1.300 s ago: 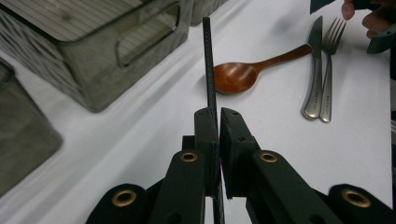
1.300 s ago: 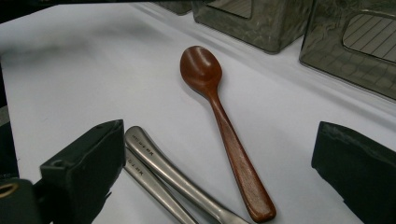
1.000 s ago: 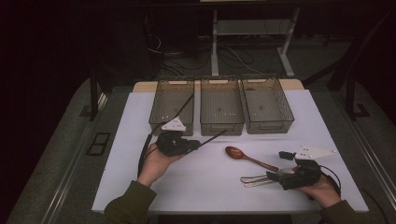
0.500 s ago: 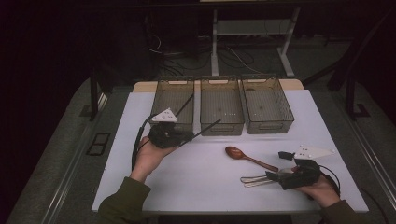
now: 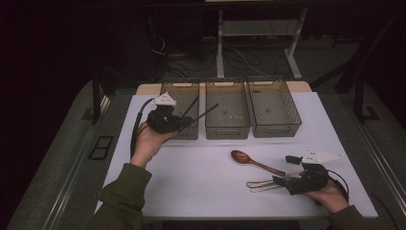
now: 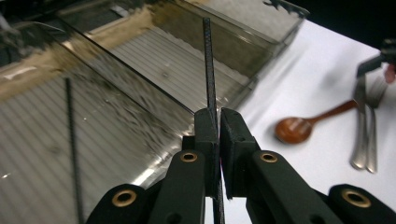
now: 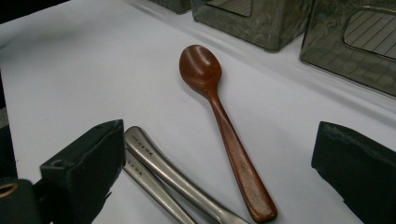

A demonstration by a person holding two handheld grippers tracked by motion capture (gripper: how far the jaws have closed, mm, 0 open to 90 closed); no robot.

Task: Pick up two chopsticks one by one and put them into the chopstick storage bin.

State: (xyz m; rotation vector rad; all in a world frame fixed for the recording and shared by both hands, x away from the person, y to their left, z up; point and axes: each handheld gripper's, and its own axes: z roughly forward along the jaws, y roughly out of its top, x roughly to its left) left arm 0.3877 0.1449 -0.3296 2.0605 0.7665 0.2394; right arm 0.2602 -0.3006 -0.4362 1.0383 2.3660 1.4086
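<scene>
My left gripper (image 5: 183, 123) (image 6: 218, 122) is shut on a thin black chopstick (image 5: 205, 113) (image 6: 208, 60) and hangs over the front of the left bin (image 5: 168, 91). The stick points toward the middle bin (image 5: 227, 128). A second black chopstick (image 5: 190, 106) (image 6: 70, 140) leans inside the left bin. My right gripper (image 5: 286, 170) (image 7: 224, 149) rests open at the table's front right, its jaws astride the handle of a brown wooden spoon (image 5: 253, 162) (image 7: 205, 70). Two metal utensils (image 5: 261, 184) (image 7: 159, 172) lie beside the spoon, against the left jaw.
Three clear bins stand in a row at the back of the white table (image 5: 201, 177); the right bin (image 5: 276, 129) holds nothing I can see. Floor cables and a desk frame lie beyond the table.
The left hand has lifted the chopstick and carried it from the table toward the bins, over the left bin's front. The right hand, spoon and metal utensils have not moved.
</scene>
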